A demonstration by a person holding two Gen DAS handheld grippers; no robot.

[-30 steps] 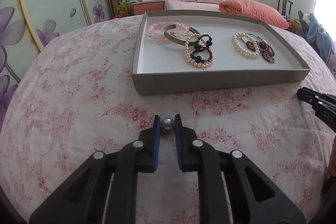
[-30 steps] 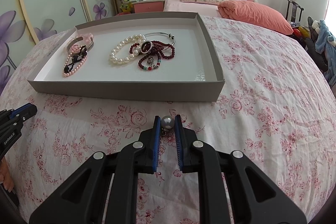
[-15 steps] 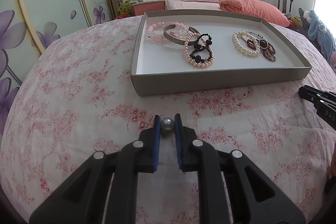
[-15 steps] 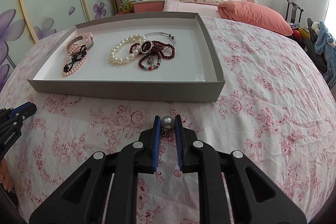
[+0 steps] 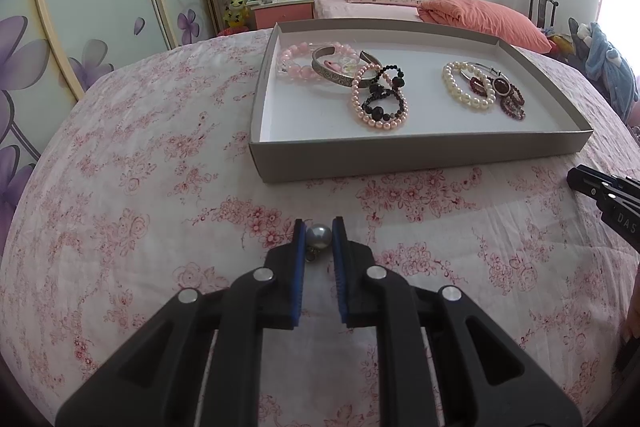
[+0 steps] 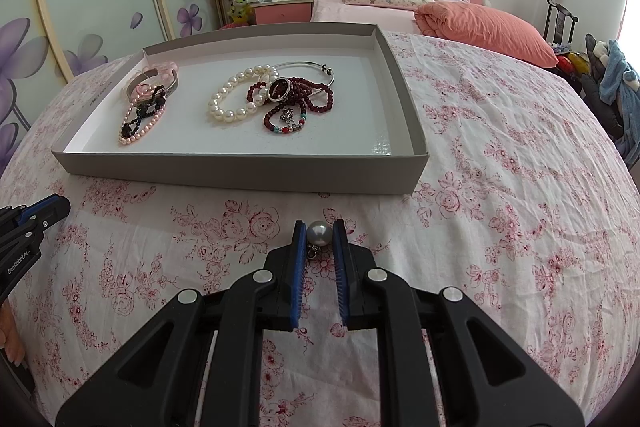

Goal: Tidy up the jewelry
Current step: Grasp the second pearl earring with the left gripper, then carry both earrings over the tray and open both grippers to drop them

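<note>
Left view: left gripper [image 5: 319, 235] pinching a grey pearl [image 5: 319, 236] at its tips, tray [image 5: 420, 157] ahead and to the right; round and smooth, so could pop out and roll off across the cloth [image 5: 132, 211]. Right view: right gripper [image 6: 319, 233] pinching a pearl [image 6: 319, 232] too, tray [image 6: 240, 173] ahead and to the left, same slip risk. No change from before in either view.

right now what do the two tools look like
Both are matte black plastic with angular cut-out arms, round silver pivot bolts and ribbed blue pads inside the fingers. The left tool shows white "GenRobot.AI" lettering on its side; the right tool shows white "DAS". No cables or sleeves visible.
</note>
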